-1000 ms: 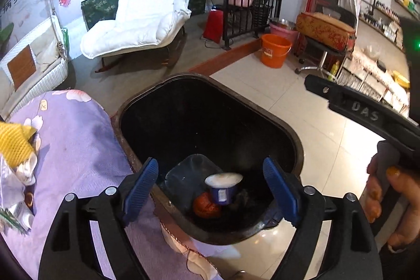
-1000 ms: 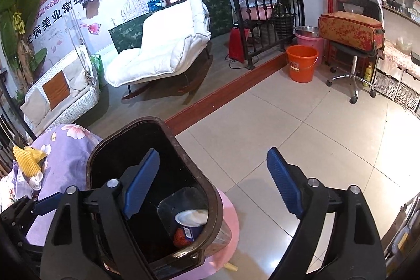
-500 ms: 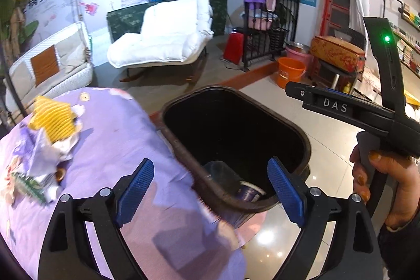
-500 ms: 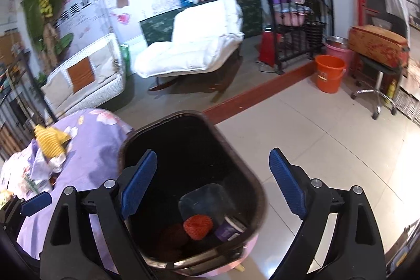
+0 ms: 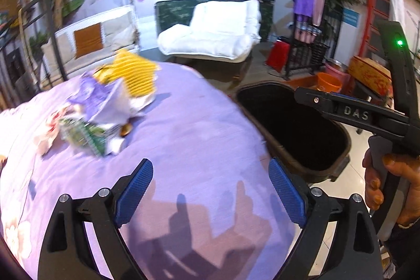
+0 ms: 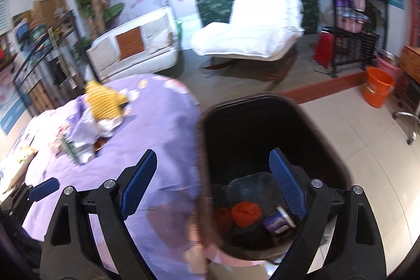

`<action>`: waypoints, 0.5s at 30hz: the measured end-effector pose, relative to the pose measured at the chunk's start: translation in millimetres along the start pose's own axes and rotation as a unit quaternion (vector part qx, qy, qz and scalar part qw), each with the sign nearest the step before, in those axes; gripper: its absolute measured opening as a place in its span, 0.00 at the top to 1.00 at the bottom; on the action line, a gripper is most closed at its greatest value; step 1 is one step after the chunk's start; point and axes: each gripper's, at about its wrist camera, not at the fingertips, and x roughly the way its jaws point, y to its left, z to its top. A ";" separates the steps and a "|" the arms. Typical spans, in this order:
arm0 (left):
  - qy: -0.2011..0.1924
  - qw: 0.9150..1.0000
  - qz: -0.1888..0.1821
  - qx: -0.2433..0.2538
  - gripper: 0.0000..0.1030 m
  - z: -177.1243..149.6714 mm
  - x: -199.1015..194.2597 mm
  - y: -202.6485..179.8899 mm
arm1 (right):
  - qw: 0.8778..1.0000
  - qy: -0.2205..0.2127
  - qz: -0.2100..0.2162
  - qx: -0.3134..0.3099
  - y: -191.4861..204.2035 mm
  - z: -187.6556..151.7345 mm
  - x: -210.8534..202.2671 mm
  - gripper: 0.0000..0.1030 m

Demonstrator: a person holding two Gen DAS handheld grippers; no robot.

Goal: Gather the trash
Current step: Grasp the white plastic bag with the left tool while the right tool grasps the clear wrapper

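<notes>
On the table (image 5: 199, 127), which is covered with a lilac flowered cloth, a small heap of trash (image 5: 110, 106) lies toward the far left side: crumpled white and purple wrappers, a green printed packet and a yellow ribbed piece on top, all touching one another. The left claw (image 5: 210, 193) hangs over the bare cloth nearer the camera, well apart from the heap, its blue pads spread wide with nothing between them; its jaws have just been opening. Just beside the table's right edge stands a dark bin (image 6: 265, 148), its rim close against the cloth. In the right wrist view the right claw (image 6: 214, 185) is held above the seam between table and bin, its pads wide apart and empty. At the bottom of the bin lie an orange ball (image 6: 246, 213), a small purple cup (image 6: 278, 221) tipped on its side and a clear plastic piece behind them. In the left wrist view a hand (image 5: 388, 183) grips the handle of the right tool above the bin. Both views are blurred.
</notes>
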 end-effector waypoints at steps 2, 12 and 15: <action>0.000 1.000 0.015 -0.013 0.14 -5.5 -4.3 17.2 | 1.000 0.005 0.019 -0.015 14.8 0.4 3.8 0.16; 0.016 0.995 0.075 -0.067 0.14 -29.2 -22.8 103.5 | 0.982 0.050 0.144 -0.110 121.1 -6.1 36.0 0.16; 0.019 0.992 0.098 -0.078 0.14 -32.5 -28.2 132.3 | 0.972 0.066 0.171 -0.149 153.8 -8.4 46.4 0.22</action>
